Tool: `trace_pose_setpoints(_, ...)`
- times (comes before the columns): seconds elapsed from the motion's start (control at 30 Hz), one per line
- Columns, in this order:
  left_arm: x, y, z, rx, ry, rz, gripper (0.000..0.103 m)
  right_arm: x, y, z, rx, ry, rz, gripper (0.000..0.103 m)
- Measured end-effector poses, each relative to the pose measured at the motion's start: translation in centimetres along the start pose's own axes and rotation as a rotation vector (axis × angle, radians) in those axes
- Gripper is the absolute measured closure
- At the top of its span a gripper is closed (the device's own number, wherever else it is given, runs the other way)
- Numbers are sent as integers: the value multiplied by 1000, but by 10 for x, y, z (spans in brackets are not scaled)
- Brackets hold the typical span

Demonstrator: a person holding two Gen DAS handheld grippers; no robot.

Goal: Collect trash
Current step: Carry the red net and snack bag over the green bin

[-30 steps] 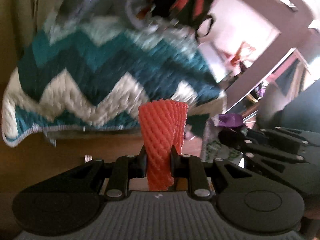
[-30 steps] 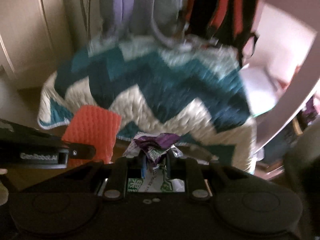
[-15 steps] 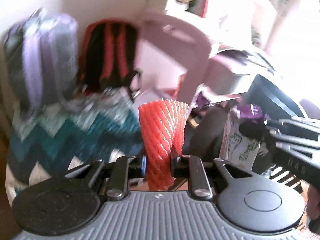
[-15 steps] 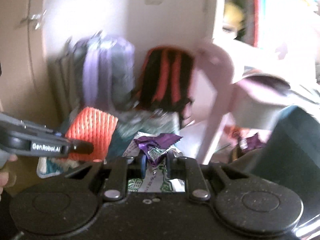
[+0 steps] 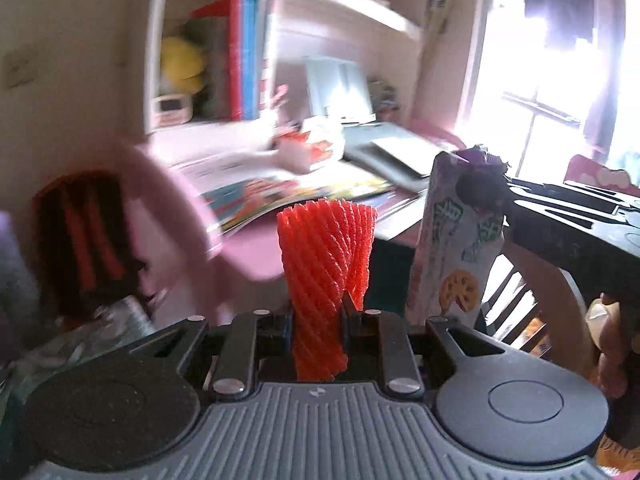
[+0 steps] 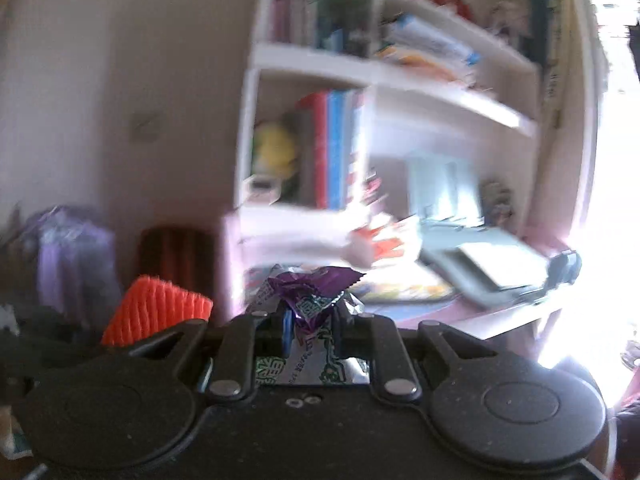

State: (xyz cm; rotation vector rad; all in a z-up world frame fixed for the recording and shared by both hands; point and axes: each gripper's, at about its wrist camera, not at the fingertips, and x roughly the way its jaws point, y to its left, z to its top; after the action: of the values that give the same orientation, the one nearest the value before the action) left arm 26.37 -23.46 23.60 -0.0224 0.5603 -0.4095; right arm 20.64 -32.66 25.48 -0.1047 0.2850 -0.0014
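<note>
An orange-red foam fruit net (image 5: 326, 264) stands upright between the fingers of my left gripper (image 5: 317, 320), which is shut on it. To its right in the left wrist view hangs a crumpled purple wrapper with a white and green snack packet (image 5: 456, 252), held by my right gripper (image 5: 480, 192). In the right wrist view the purple wrapper (image 6: 314, 294) is pinched between the fingers of my right gripper (image 6: 312, 328), the white and green packet (image 6: 316, 368) hanging below it. The foam net (image 6: 158, 308) shows at the lower left there.
A pink desk (image 5: 256, 248) carries an open picture book (image 5: 304, 192) and grey papers (image 5: 396, 148). White shelves (image 6: 360, 68) above hold books and a yellow toy (image 6: 276, 148). A black and red backpack (image 5: 84, 240) stands left; a bright window (image 5: 560, 80) is right. A hand (image 5: 608, 344) grips the right tool.
Both grippers have risen and swung right with their trash still held. The zigzag blanket and backpacks have dropped out of the middle of view, and the desk, shelves and window have come in.
</note>
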Motion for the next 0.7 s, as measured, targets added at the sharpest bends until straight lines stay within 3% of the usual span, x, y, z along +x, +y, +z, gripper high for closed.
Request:
trace_pose_setpoints(0.23,65,-47,11,54,63,-69,83,24,-51,-19,13,18,-137,85)
trace_pose_setpoints(0.53,154,-60,-16,98,226,-60,82,62,-62,-78,-14,130,-119,84)
trace_pose_setpoints(0.7,178,-56,-26,95,281,-59,82,71,-59,-97,-16,184,-97,81)
